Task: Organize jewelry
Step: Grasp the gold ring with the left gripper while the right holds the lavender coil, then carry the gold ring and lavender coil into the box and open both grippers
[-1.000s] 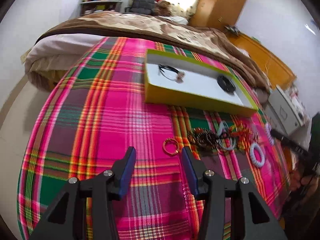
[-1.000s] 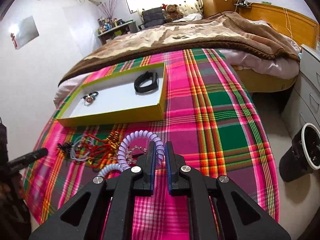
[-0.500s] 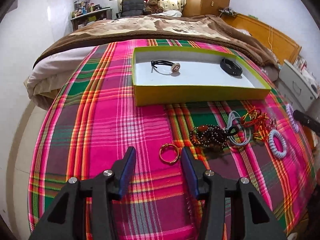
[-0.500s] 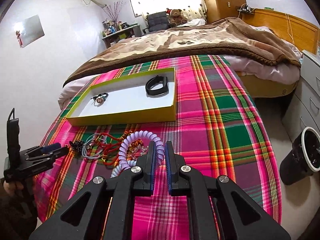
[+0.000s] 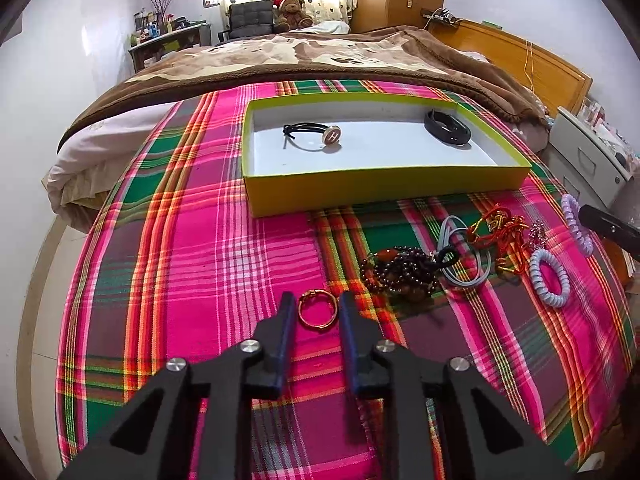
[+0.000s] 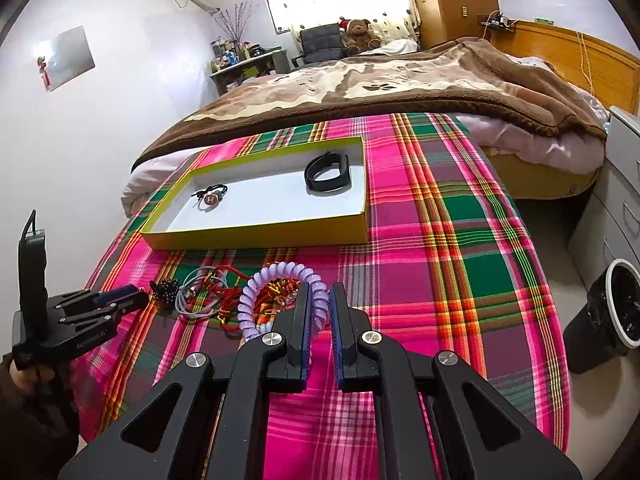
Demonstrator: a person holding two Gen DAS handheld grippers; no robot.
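Our left gripper [image 5: 315, 312] brackets a thin gold ring [image 5: 317, 310] lying flat on the woven plaid cloth [image 5: 192, 248]; its blue-padded fingers stand on either side of the ring, close but with slivers of cloth showing between pad and metal, so we cannot tell whether they have clamped it yet. Our right gripper [image 6: 320, 300] is clenched on a lilac spiral hair tie [image 6: 280, 280], the glossy plastic coil pinched between the ribbed pads and arching up over the pile.

That pile sits on the cloth just in front of the tray: a cluster of dark round beads [image 5: 400, 270], a loop of smooth grey cord [image 5: 460, 256], knotted red-and-gold string [image 5: 500, 232] and a pale blue spiral tie [image 5: 550, 278], some tangled together.

We see the shallow rectangular tray [image 5: 380, 190], yellow-green card outside and matte white inside, holding a black elastic with a round brown button marked H [image 5: 332, 136] at its left end and a black band [image 5: 446, 128] curled into an oval at its right. Behind it lies a fuzzy brown blanket [image 5: 320, 56].
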